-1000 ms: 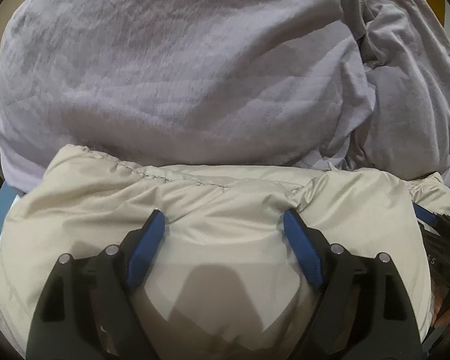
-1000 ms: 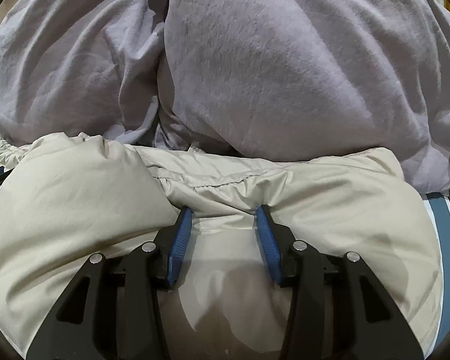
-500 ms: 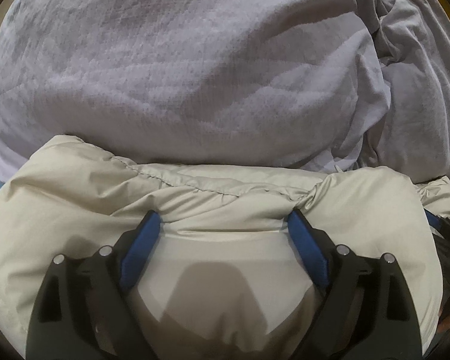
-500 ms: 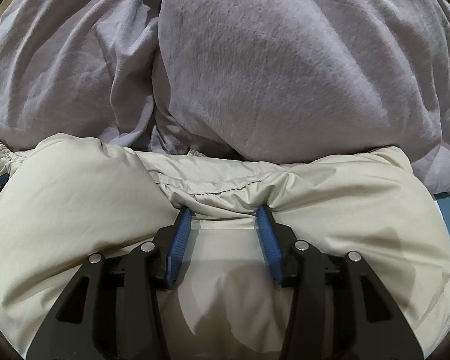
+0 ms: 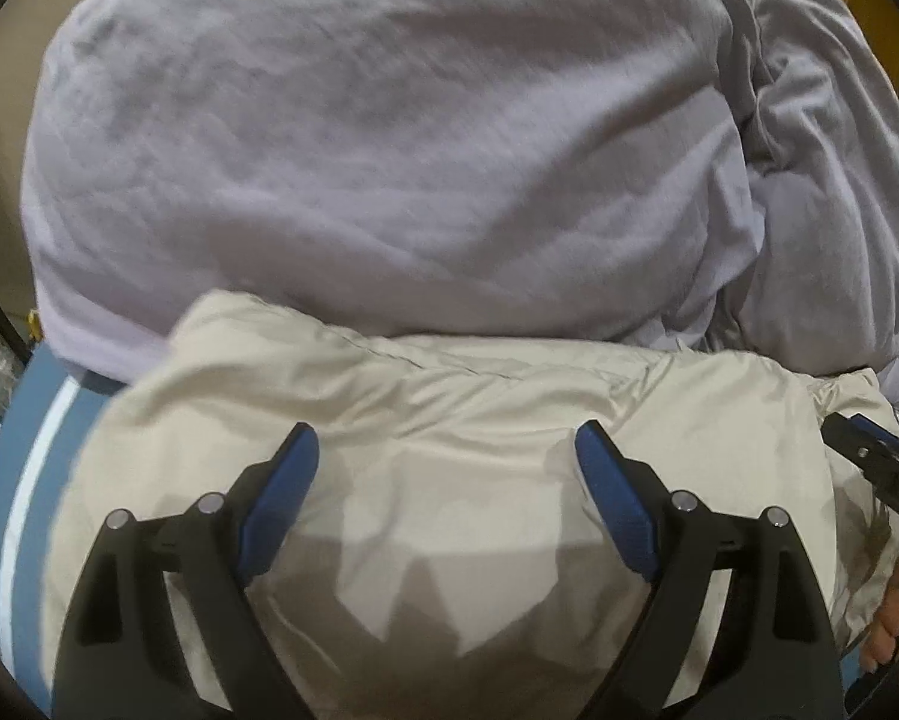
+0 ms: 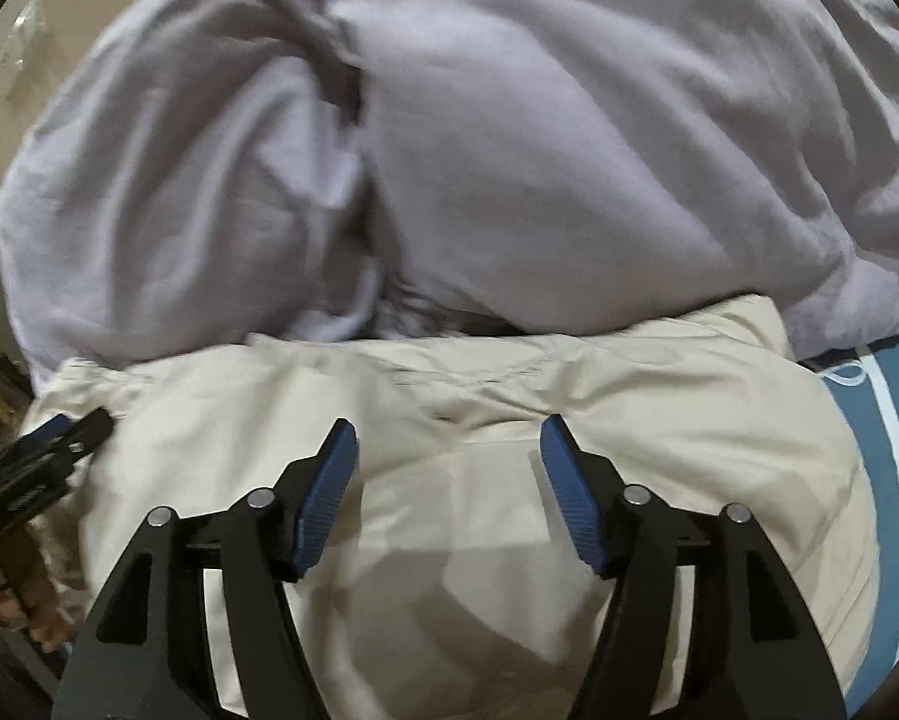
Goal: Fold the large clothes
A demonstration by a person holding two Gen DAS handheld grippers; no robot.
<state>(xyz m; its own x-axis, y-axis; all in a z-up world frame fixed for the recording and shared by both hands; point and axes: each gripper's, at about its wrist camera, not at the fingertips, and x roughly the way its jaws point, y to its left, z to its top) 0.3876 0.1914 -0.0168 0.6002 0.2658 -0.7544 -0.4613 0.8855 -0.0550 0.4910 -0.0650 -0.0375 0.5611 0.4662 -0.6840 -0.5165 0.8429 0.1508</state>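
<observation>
A puffy beige jacket point(image 5: 449, 408) lies folded on the bed in front of both grippers; it also fills the lower half of the right wrist view point(image 6: 461, 396). My left gripper point(image 5: 446, 450) is open, its blue pads spread wide just above the jacket's top fold. My right gripper point(image 6: 448, 438) is open too, hovering over the same fold near a seam. Neither holds cloth. The right gripper's tip shows at the left view's right edge point(image 5: 869, 468), and the left gripper shows at the right view's left edge point(image 6: 35, 456).
A bulky lilac duvet point(image 5: 389, 150) is heaped just behind the jacket, also in the right wrist view point(image 6: 509, 150). A blue sheet with white stripes point(image 5: 29, 480) lies under the jacket, and shows at the right point(image 6: 887, 450). A beige wall point(image 6: 23, 30) is behind.
Both grippers have pulled back and lifted slightly off the jacket. The right gripper's jaws have opened wider and let go of the pinched fold. More blue striped sheet shows at the sides.
</observation>
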